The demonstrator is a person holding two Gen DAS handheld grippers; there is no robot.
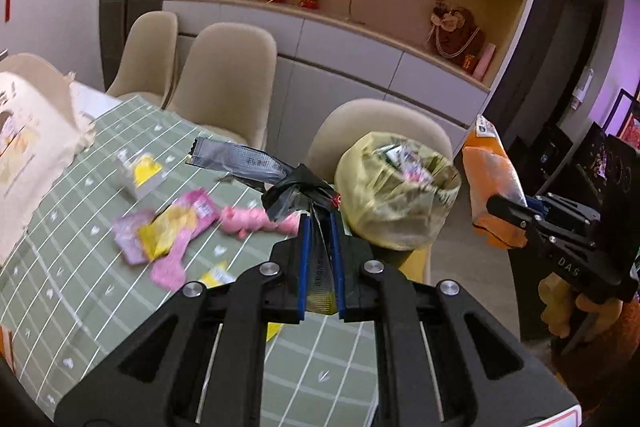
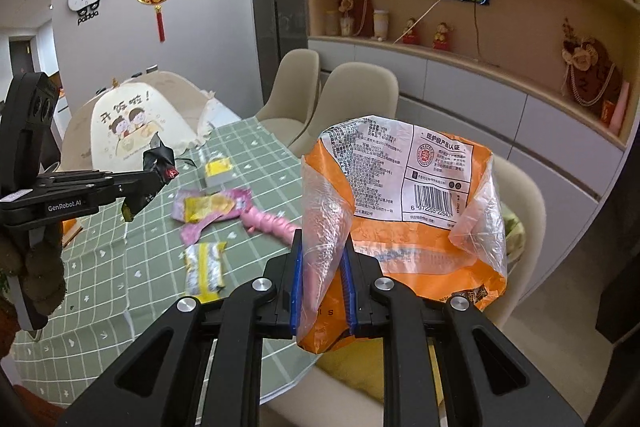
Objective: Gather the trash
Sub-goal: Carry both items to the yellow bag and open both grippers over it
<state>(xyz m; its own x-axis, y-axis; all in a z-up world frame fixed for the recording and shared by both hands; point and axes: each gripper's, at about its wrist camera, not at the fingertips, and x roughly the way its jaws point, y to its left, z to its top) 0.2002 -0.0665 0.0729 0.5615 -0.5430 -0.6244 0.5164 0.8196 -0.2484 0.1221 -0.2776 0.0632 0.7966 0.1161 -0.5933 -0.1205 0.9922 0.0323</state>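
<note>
My left gripper [image 1: 320,227] is shut on a crumpled dark grey wrapper [image 1: 256,167] and holds it above the table's right end, next to a bin lined with a yellow bag [image 1: 396,195] with trash inside. My right gripper [image 2: 322,251] is shut on a large orange and clear plastic bag [image 2: 404,203], held up beyond the table edge; it shows in the left wrist view [image 1: 492,187]. Pink and yellow wrappers [image 2: 208,207], a pink twisted piece [image 2: 268,223] and a silver-yellow wrapper [image 2: 204,267] lie on the green checked tablecloth [image 2: 120,267].
A small white-yellow box [image 1: 140,175] sits farther back. A cloth food cover [image 2: 132,131] stands at the table's far end. Beige chairs [image 1: 224,79] line the far side, with a cabinet and shelves behind.
</note>
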